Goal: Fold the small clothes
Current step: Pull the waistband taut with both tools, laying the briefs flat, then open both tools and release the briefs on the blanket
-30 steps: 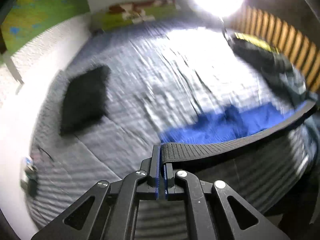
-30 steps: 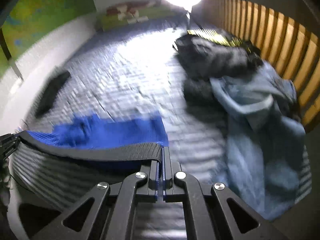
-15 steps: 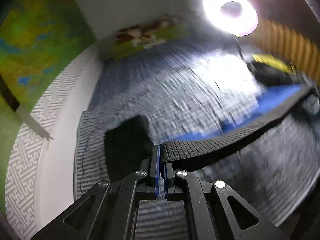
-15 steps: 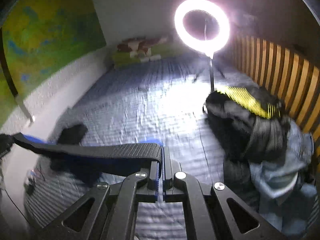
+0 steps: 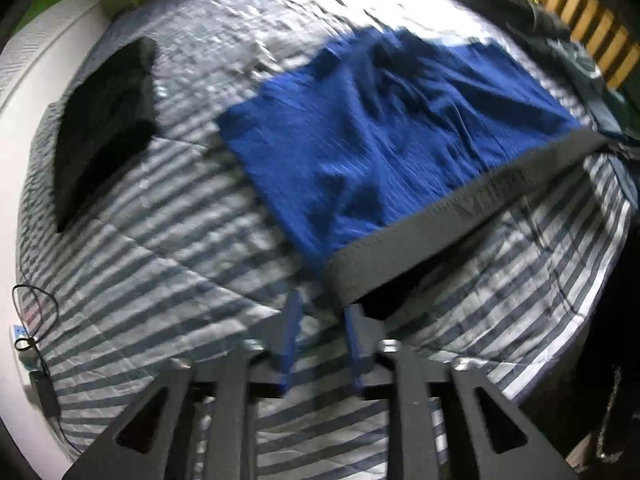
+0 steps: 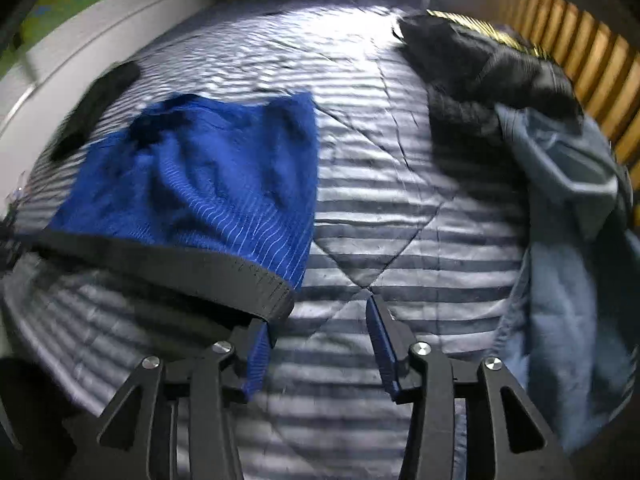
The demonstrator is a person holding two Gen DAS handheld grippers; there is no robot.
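Observation:
Blue shorts (image 5: 384, 128) with a dark grey waistband (image 5: 460, 216) lie spread flat on the striped quilt, waistband nearest me. My left gripper (image 5: 324, 320) stands open just below the waistband's left end, holding nothing. In the right wrist view the same blue shorts (image 6: 208, 184) lie at the left, and their waistband (image 6: 160, 268) ends beside the left finger. My right gripper (image 6: 316, 320) is open, its fingers wide apart over bare quilt.
A folded black garment (image 5: 104, 120) lies at the quilt's left side. A pile of dark and light-blue clothes (image 6: 560, 184) sits at the right against a wooden slatted rail (image 6: 592, 64). A cable and small device (image 5: 32, 344) lie at the left edge.
Both grippers held the waistband stretched in the air, then lowered it. Now both have opened and let go, and the shorts lie flat on the quilt.

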